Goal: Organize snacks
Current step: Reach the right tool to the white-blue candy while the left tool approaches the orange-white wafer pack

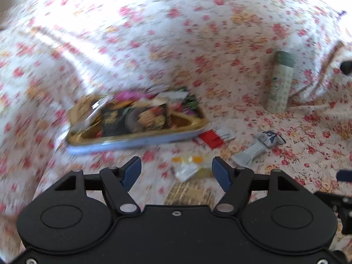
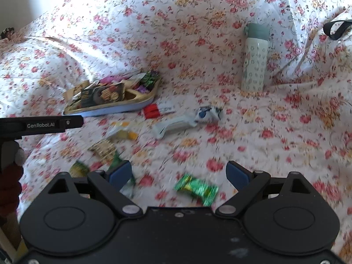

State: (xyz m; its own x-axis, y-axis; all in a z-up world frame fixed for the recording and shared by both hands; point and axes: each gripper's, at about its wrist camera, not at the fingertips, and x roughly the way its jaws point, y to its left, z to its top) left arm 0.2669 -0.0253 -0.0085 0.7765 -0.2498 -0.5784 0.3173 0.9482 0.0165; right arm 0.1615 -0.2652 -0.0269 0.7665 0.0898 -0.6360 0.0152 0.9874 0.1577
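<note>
A gold tray with a blue rim (image 1: 140,142) (image 2: 114,109) lies on the flowered bedspread and holds several snack packets. Loose snacks lie in front of it: a red packet (image 1: 211,138) (image 2: 150,111), a white and blue packet (image 1: 261,145) (image 2: 187,121), a clear packet with orange and yellow sweets (image 1: 189,167) (image 2: 122,129), a woven-pattern packet (image 1: 189,194) (image 2: 103,149) and a green wrapped sweet (image 2: 197,189). My left gripper (image 1: 177,172) is open and empty, above the clear packet. My right gripper (image 2: 179,176) is open and empty, over the green sweet.
A pale green patterned flask (image 1: 281,81) (image 2: 255,58) stands upright at the right. The bedspread rises in folds behind it. A black strap (image 2: 336,29) lies at the far right. The left gripper's black body (image 2: 41,124) reaches in from the left edge of the right wrist view.
</note>
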